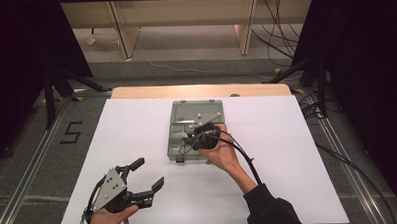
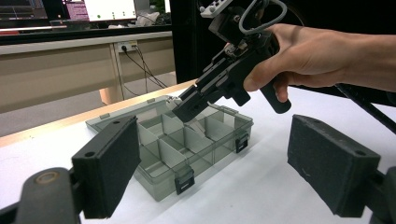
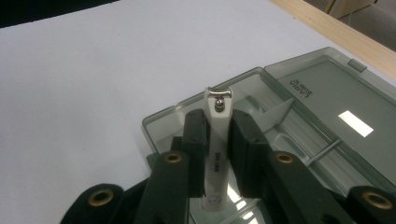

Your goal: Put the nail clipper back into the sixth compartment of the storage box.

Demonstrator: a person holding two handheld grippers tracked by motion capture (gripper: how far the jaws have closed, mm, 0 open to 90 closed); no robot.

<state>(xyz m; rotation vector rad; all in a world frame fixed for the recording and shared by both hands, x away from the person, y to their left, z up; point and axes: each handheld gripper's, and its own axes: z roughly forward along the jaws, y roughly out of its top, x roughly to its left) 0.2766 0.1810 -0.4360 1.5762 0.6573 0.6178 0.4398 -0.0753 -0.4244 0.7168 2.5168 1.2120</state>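
right gripper clamped on white nail clipper, held over compartment box | left gripper jaws wide apart, holding nothing, near-left of box | box lid open

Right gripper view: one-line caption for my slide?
Right tool grips a white nail clipper above the open grey compartment box.

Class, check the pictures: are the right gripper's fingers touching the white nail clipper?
Touching. The right gripper view shows the fingers pressed against both sides of the nail clipper, with no gap.
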